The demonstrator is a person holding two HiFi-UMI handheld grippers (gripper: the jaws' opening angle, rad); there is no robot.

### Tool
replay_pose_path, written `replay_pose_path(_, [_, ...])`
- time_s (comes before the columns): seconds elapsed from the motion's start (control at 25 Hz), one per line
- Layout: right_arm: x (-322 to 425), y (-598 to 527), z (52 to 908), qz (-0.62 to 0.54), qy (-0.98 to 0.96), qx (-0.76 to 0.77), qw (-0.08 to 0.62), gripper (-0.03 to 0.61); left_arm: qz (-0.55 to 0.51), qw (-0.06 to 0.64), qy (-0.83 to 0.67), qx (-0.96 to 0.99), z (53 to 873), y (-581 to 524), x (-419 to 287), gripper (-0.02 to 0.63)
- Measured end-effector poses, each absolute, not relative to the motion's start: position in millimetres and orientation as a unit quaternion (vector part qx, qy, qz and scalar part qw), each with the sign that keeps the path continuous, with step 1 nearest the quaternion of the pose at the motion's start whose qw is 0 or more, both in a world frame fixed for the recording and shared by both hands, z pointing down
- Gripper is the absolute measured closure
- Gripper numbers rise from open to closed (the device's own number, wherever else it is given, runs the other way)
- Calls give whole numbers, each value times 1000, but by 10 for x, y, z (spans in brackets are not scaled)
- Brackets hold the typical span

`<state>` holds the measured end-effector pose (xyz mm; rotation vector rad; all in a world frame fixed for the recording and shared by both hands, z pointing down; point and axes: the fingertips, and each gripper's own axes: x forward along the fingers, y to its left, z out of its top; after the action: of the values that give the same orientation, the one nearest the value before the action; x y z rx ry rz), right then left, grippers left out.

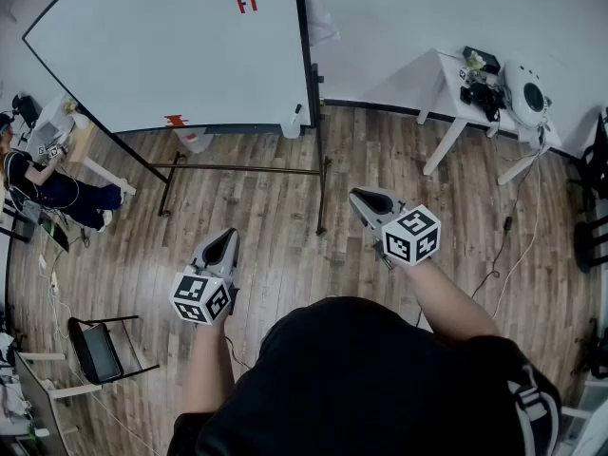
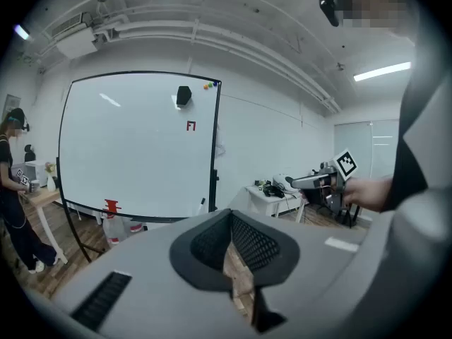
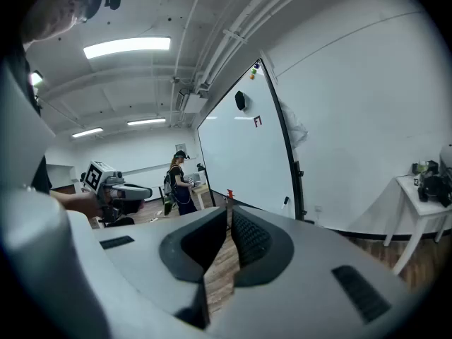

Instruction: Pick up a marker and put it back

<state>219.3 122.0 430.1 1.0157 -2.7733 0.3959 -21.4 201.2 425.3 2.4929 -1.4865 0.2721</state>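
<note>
The marker is resting on the lower ledge of the whiteboard, at the board's 5 o'clock corner. The left tongs and right tongs are hovering over the wooden floor, at 6 o'clock from the board. Both are pressed together and gripping nothing, well apart from the marker.

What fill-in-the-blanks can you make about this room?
The left gripper and right gripper are both shut and hold ____.
The mark on the whiteboard is coloured ____.
The floor is made of ____.
Missing words: nothing; red; wood.
</note>
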Motion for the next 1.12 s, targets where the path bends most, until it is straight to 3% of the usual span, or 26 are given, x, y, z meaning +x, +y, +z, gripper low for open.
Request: replay_pose_path(1.12, [2351, 983, 4443, 134, -926, 340, 97, 578, 87, 113, -533, 834, 4235, 1918, -157, 600])
